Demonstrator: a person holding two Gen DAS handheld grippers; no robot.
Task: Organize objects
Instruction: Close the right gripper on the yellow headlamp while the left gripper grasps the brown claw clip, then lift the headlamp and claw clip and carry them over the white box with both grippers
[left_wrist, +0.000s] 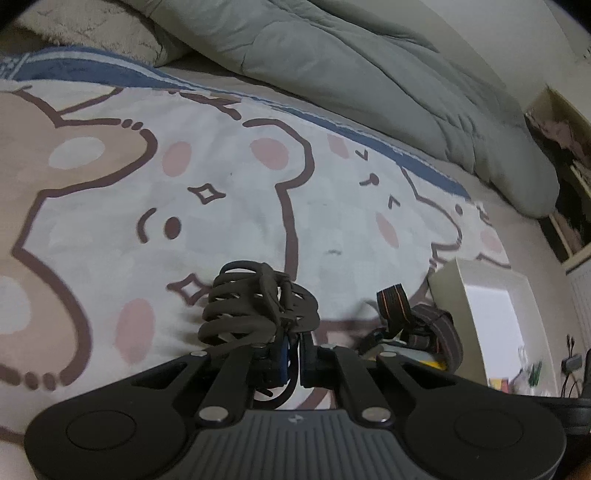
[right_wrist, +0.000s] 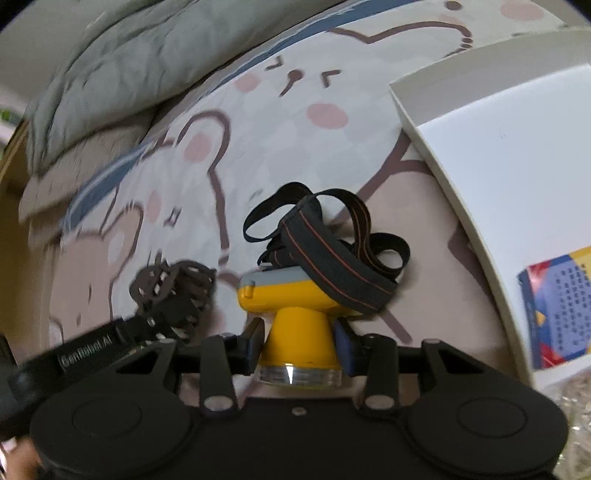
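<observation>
My left gripper (left_wrist: 294, 363) is shut on a dark brown hair claw clip (left_wrist: 255, 306), held just above the cartoon bear blanket (left_wrist: 184, 184). The clip also shows in the right wrist view (right_wrist: 173, 295), at the left gripper's tip. My right gripper (right_wrist: 299, 341) is shut on the cone of a yellow headlamp (right_wrist: 295, 325), whose black elastic strap with orange stripes (right_wrist: 332, 254) lies piled on the blanket behind it. The headlamp and strap also show in the left wrist view (left_wrist: 417, 328), to the right of the clip.
A white open box (right_wrist: 491, 155) stands to the right, with a colourful printed card (right_wrist: 554, 310) in it; it also shows in the left wrist view (left_wrist: 491, 317). A grey-green quilt (left_wrist: 369, 74) lies bunched along the far side. A framed picture (left_wrist: 565, 173) leans at right.
</observation>
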